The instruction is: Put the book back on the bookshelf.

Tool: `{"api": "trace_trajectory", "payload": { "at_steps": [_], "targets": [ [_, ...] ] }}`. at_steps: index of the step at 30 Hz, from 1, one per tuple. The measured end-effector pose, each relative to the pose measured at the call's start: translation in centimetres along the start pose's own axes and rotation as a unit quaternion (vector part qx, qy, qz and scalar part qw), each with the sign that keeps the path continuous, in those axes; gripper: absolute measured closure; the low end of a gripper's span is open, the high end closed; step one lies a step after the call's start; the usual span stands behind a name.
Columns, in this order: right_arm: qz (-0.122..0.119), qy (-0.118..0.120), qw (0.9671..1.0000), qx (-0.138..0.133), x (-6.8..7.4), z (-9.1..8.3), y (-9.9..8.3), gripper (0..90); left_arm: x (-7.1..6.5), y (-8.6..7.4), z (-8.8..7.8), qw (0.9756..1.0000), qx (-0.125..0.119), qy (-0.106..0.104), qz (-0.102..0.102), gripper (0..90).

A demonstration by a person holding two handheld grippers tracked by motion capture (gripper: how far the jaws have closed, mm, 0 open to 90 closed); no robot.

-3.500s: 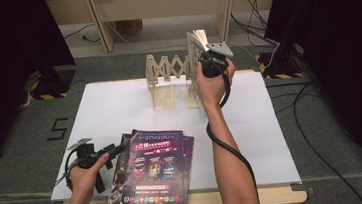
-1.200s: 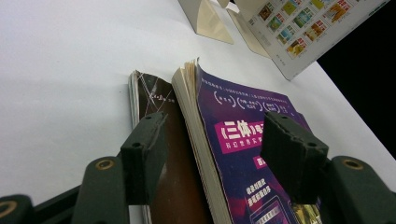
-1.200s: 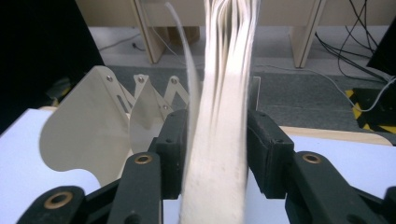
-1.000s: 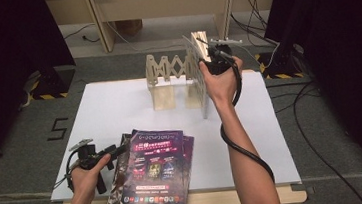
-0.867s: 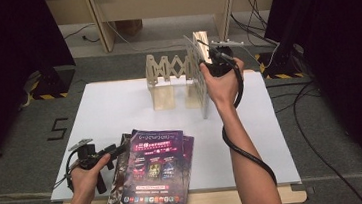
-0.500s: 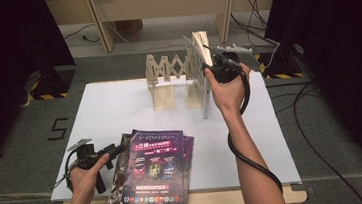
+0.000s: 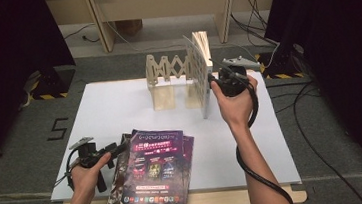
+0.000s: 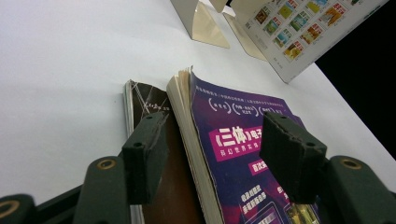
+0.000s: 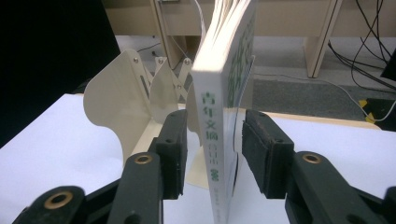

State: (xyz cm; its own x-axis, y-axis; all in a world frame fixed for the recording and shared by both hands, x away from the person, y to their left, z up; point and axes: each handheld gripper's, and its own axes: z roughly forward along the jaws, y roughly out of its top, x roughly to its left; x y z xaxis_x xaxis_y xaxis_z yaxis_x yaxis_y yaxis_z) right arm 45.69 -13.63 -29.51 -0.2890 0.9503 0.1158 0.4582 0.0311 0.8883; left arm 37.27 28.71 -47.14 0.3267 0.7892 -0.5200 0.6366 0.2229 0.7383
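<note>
The white book (image 7: 201, 80) stood upright near the far edge of the table (image 7: 119, 108), just right of the table's middle, its spine facing the right gripper (image 9: 214, 154) and its lower edge resting on the white top. It stood against the right-hand end of the accordion bookstand (image 7: 169, 78), which looked like the slot it was meant for: the stand's cream plates would keep it from tipping leftward. In the right gripper view the black jaws straddled the spine (image 9: 212, 140), with a visible gap on the right side; the left pad sat very close, and contact there was hard to judge. I took the tongs as partly open, bracketing the book rather than clamping it, having just closed a little around it. Holding the jaws on either side that way would steady the book while it settled against the stand.

Near the front edge, left of centre, lay a stack of purple magazines (image 7: 158, 172) flat on the table, with a dark one (image 8: 149, 109) beneath and slightly to the left. The left gripper (image 8: 212, 154) rested low at the stack's left side, jaws spread wide, one over the dark cover and one above the purple cover, pressing on nothing. It seemed parked there, ready to take the next magazine once the white book stood by itself.
</note>
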Motion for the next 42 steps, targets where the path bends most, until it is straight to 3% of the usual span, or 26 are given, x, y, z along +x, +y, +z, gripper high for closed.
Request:
{"api": "trace_trajectory", "payload": {
  "at_steps": [11, 21, 27, 32, 42],
  "targets": [
    [-0.002, 0.007, 1.0000, 0.007, 0.4, -0.6, -1.7, 63.1, -0.8, 0.1, 0.6, 0.9998, 0.013, -0.001, 0.014, 42.5],
    [-0.016, 0.019, 0.9989, 0.041, 1.1, -0.6, -4.3, 64.6, -1.0, -0.1, 1.4, 0.9992, 0.033, 0.008, 0.020, 44.2],
    [-0.014, 0.032, 0.9973, 0.065, 1.3, -0.2, -6.1, 64.7, -1.0, -0.3, 1.6, 0.9986, 0.042, 0.024, 0.021, 44.7],
    [-0.010, 0.051, 0.9932, 0.104, 1.7, 0.8, -8.6, 64.7, -1.0, -0.5, 1.8, 0.9979, 0.052, 0.032, 0.020, 46.2],
    [0.000, 0.086, 0.9796, 0.182, 2.8, 3.3, -12.9, 63.2, -0.7, -1.1, 2.4, 0.9961, 0.073, 0.042, 0.023, 58.6]
  ]
}}
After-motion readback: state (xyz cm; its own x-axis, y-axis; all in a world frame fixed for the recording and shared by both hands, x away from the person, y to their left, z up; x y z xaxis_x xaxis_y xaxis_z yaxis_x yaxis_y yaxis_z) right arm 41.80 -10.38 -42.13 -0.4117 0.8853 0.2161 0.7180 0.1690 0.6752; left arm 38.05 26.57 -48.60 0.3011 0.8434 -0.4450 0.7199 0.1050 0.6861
